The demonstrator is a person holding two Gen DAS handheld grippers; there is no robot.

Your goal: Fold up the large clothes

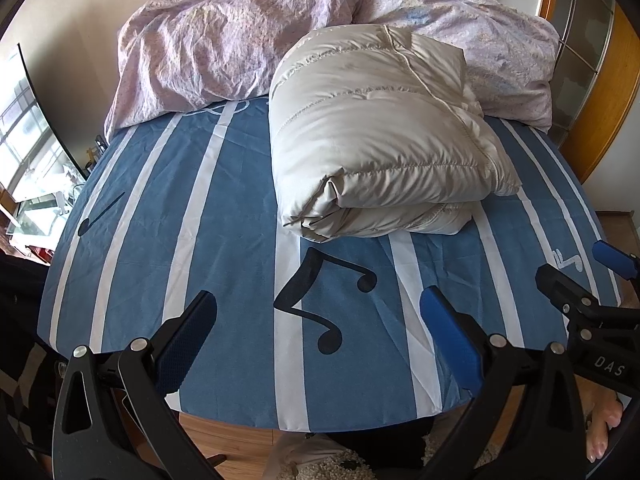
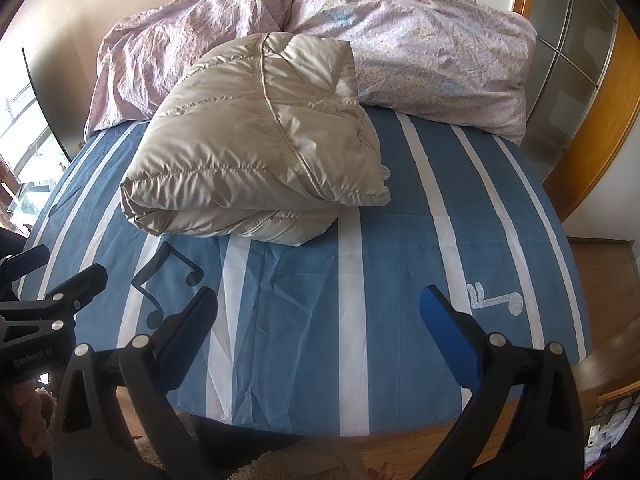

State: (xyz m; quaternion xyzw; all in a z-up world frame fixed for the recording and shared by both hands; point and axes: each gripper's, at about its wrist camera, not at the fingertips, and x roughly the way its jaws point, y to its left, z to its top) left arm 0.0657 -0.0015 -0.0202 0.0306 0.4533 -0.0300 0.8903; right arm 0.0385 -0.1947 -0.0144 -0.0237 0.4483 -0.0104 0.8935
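1. Already folded, the puffy cream quilted down jacket (image 1: pixel 376 136) lies mid-bed on the blue-and-white striped sheet (image 1: pixel 224 240).
2. Left gripper (image 1: pixel 318 344) and right gripper (image 2: pixel 318 344): fingers wide, empty.
3. Probably light, slippery; pinch the seamed edge.

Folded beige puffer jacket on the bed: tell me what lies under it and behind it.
The folded beige puffer jacket rests on the blue-and-white striped bedsheet. Behind it lies a crumpled pink floral duvet, which its far end seems to touch. The sheet's pattern beneath the jacket is covered.

folded jacket (image 1: pixel 376 140) on bed (image 1: pixel 224 240); left gripper (image 1: pixel 320 320) open
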